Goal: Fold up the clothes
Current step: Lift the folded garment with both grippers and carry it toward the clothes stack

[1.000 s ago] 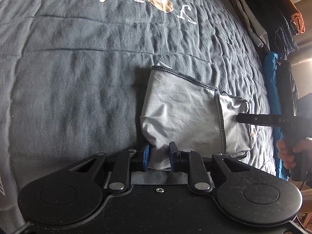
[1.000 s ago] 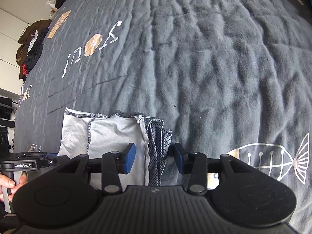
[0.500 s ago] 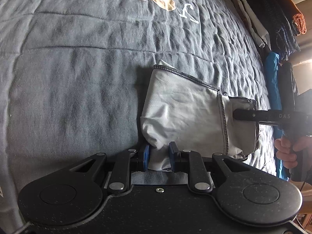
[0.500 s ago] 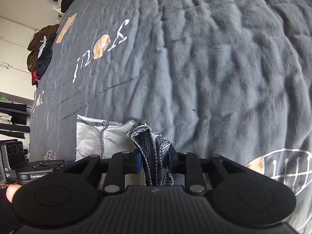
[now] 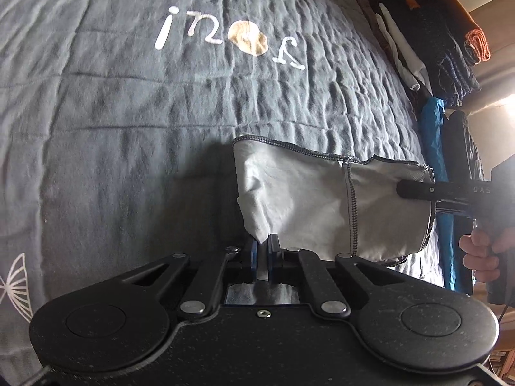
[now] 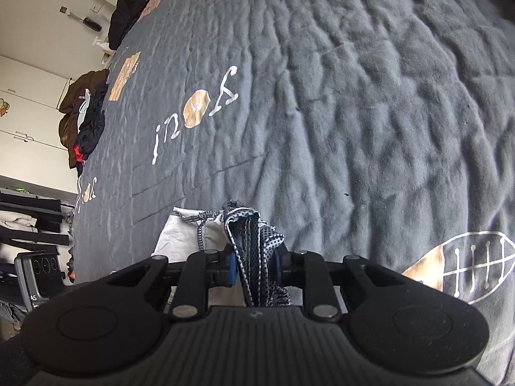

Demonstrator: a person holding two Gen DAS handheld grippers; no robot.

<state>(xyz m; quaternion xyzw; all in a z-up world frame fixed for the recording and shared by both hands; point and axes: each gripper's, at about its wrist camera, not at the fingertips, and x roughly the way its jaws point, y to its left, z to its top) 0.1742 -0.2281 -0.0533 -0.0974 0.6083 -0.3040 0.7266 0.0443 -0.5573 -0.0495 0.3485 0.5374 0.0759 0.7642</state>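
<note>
Grey fabric hangs between my two grippers above a dark quilted bedspread (image 5: 135, 135), a folded light grey garment (image 5: 302, 199) with dark contrast stitching held at both near corners. My left gripper (image 5: 263, 251) has just been closing and now stands all but shut, its blue-padded fingers (image 5: 253, 257) pinching a thin corner of the pale cloth, with a sliver of fabric showing between them. My right gripper (image 6: 256, 267) stands only partly closed, clamped on a thicker bunch of the same garment where its dark mesh lining (image 6: 257, 257) is gathered; its jaws have closed in within the last second and now press on that wad from both sides. From the left wrist view, the right gripper (image 5: 415, 189) reaches in from the right edge and meets the garment's far side, and a hand (image 5: 482, 254) grips its handle. The garment's far hem lies against the bedspread while the near portion looks lifted off it and stretched between the two grips. White lettering with a tan disc (image 5: 248, 41) is printed on the bedspread beyond the garment, and a white fish-skeleton print (image 6: 457, 267) shows in the right wrist view. Stacked clothes (image 5: 450, 48) sit off the bed's right edge, and more dark clothing (image 6: 83, 115) hangs by the pale cupboards.
</note>
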